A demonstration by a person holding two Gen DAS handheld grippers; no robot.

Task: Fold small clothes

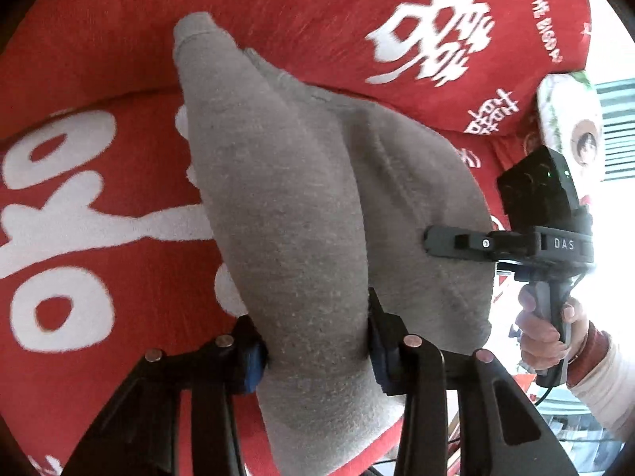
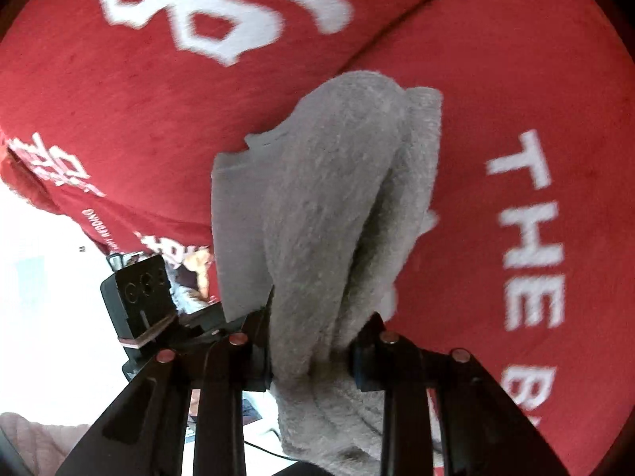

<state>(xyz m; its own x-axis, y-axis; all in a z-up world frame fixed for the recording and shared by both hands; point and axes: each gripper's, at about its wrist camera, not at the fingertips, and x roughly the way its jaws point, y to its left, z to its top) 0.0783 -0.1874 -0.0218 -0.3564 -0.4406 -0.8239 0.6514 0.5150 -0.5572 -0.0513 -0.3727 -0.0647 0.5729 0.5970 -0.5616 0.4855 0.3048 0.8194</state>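
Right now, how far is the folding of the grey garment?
Done: both grippers have taken hold. The left gripper and the right gripper are each shut on bunched cloth of the grey garment. In hand: it hangs between them above the red cover. Left: no neat fold shows yet, so spreading, folding and setting it down remain.
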